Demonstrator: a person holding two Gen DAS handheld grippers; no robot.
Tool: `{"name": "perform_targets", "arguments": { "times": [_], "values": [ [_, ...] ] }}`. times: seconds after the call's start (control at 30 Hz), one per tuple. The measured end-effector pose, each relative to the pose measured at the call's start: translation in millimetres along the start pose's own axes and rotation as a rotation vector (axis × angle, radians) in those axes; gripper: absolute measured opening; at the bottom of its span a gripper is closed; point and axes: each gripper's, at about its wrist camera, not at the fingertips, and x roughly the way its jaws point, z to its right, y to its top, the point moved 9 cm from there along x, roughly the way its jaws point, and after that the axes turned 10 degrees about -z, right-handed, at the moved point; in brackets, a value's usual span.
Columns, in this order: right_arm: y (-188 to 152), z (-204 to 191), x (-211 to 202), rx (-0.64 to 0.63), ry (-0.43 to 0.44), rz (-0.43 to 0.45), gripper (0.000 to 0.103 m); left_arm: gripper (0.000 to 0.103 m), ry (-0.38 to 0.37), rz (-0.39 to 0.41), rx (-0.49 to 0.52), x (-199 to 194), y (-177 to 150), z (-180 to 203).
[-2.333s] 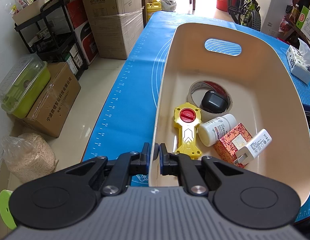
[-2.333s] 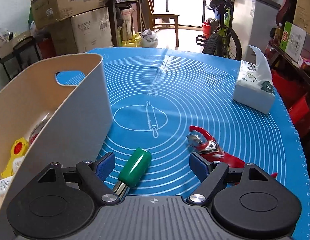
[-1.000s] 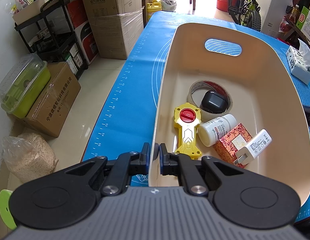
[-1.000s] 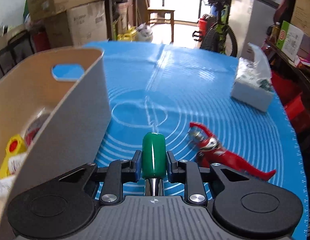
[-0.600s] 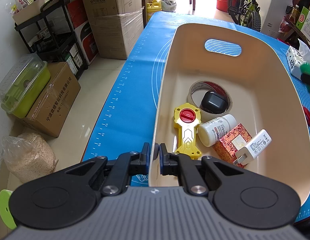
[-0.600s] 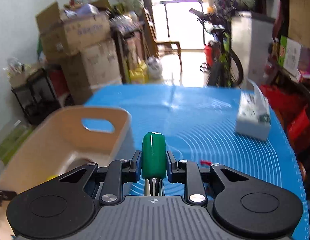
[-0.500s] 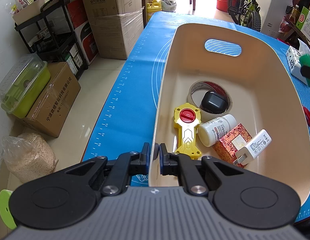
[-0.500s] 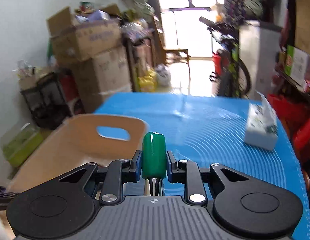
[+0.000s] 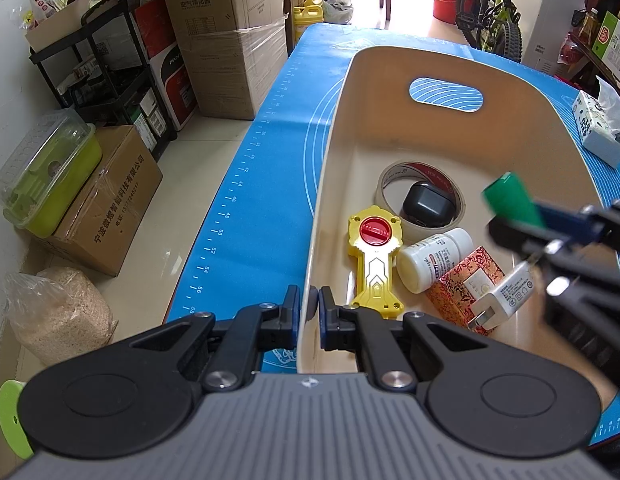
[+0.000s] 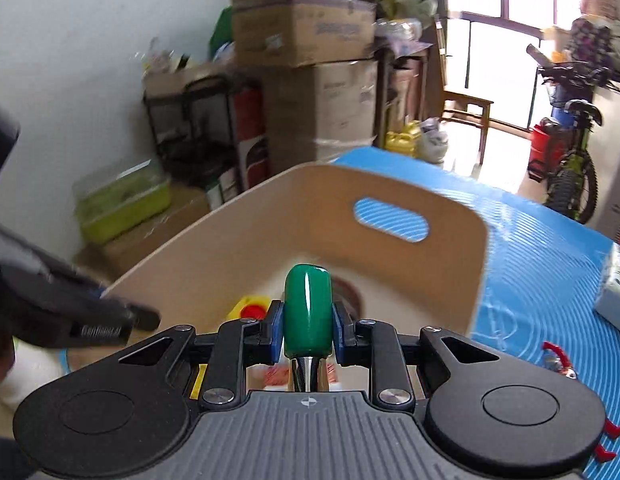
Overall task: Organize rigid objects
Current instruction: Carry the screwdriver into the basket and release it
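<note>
Since the earlier frames the right tool [image 10: 308,330] has lifted the green-handled screwdriver [image 10: 308,316] off the blue mat [image 10: 530,264] and swung it over the beige bin [image 10: 270,216]; it now pinches the handle, which points ahead toward the bin's far wall. Directly below it lie a white charger [image 9: 504,298], a patterned red box [image 9: 462,284], a pill bottle [image 9: 432,260] and a yellow toy key [image 9: 374,256]. The drop looks imminent. The left tool [image 9: 308,310] has not shifted: its pads are pressed onto the bin's near rim, steadying it. The screwdriver's shaft is hidden beneath the right tool's body, and motion blur smears the surroundings.
</note>
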Motion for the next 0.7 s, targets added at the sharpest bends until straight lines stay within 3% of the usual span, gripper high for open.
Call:
{"name": "perform_targets", "arguments": {
  "times": [0.37,0.5,0.7],
  "values": [
    [-24,-24,28,-0.067,0.043,-0.179,0.033,0.011,0.006,0.001,0.003,0,1,0],
    [-21,-15,25,-0.024,0.059,-0.180,0.057,0.011,0.008,0.001,0.003,0,1,0],
    [-13,-1,7,-0.004,0.067,-0.128,0.067,0.011,0.008,0.002,0.002,1,0,2]
  ]
}}
